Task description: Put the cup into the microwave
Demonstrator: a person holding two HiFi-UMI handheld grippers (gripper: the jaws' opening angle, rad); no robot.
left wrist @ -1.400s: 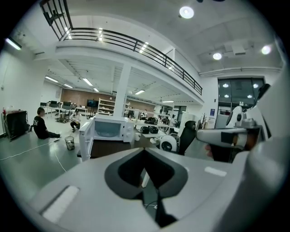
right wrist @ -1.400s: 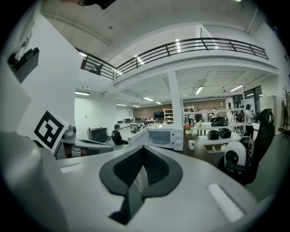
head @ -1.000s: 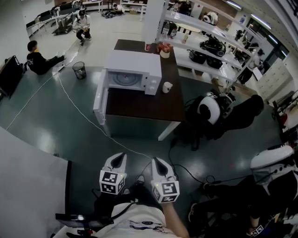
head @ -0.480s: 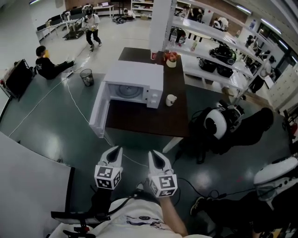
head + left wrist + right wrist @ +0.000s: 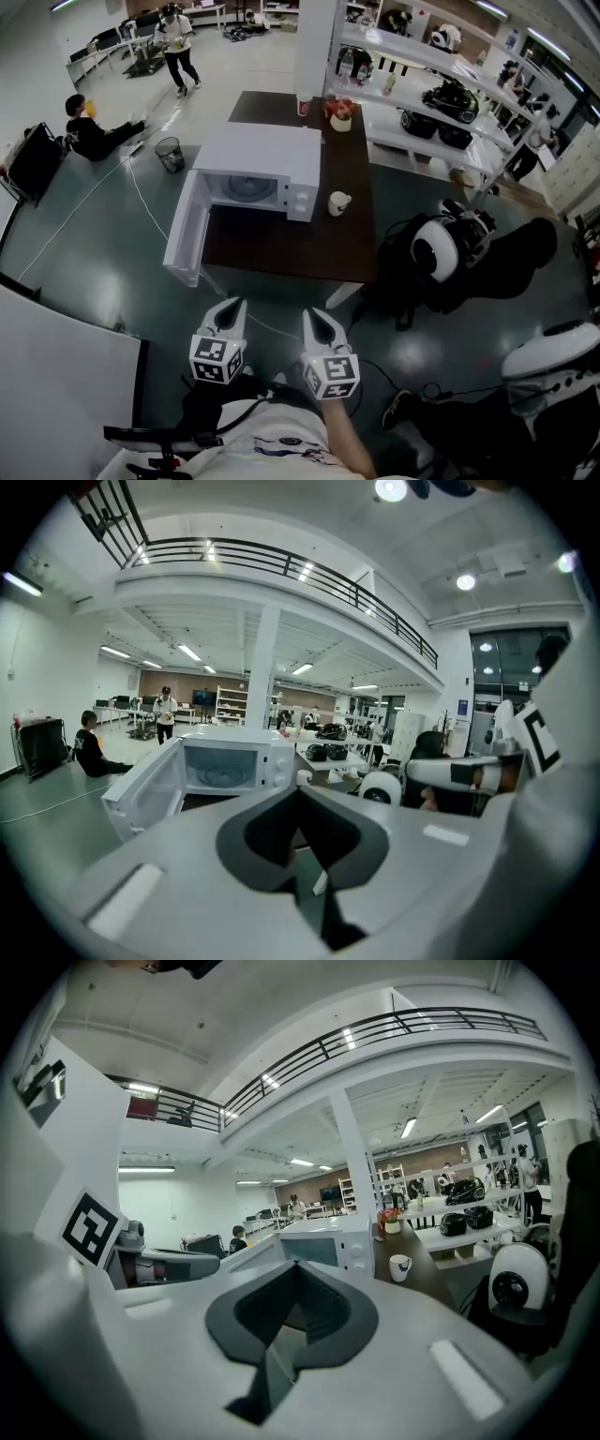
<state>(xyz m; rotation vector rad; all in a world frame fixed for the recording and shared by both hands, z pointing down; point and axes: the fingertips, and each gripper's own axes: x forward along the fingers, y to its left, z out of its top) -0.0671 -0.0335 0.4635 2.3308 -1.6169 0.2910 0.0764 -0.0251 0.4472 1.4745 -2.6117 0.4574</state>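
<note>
A white mug (image 5: pixel 337 202) stands on the dark brown table (image 5: pixel 291 248), just right of the white microwave (image 5: pixel 258 164). The microwave's door (image 5: pixel 185 234) hangs open to the left and its cavity shows a glass turntable. My left gripper (image 5: pixel 232 309) and right gripper (image 5: pixel 315 319) are side by side over the floor, well short of the table, both shut and empty. The left gripper view shows the microwave (image 5: pixel 225 766) and the mug (image 5: pixel 303 777) beyond the shut left gripper (image 5: pixel 298 794). The right gripper view shows the mug (image 5: pixel 400 1266) beside the microwave (image 5: pixel 323 1249), past the right gripper (image 5: pixel 295 1269).
A flower pot (image 5: pixel 340 114) and a red cup (image 5: pixel 303 106) stand at the table's far end. White shelving (image 5: pixel 422 94) runs along the right. Black-and-white equipment (image 5: pixel 441 244) sits by the table's right corner. A white cable (image 5: pixel 141 202) crosses the floor near a bin (image 5: pixel 170 153). One person (image 5: pixel 89 131) sits, another (image 5: pixel 176 37) walks.
Both grippers have moved toward the table, staying shut. The table and microwave now look nearer. The far person has gone from crouching to walking.
</note>
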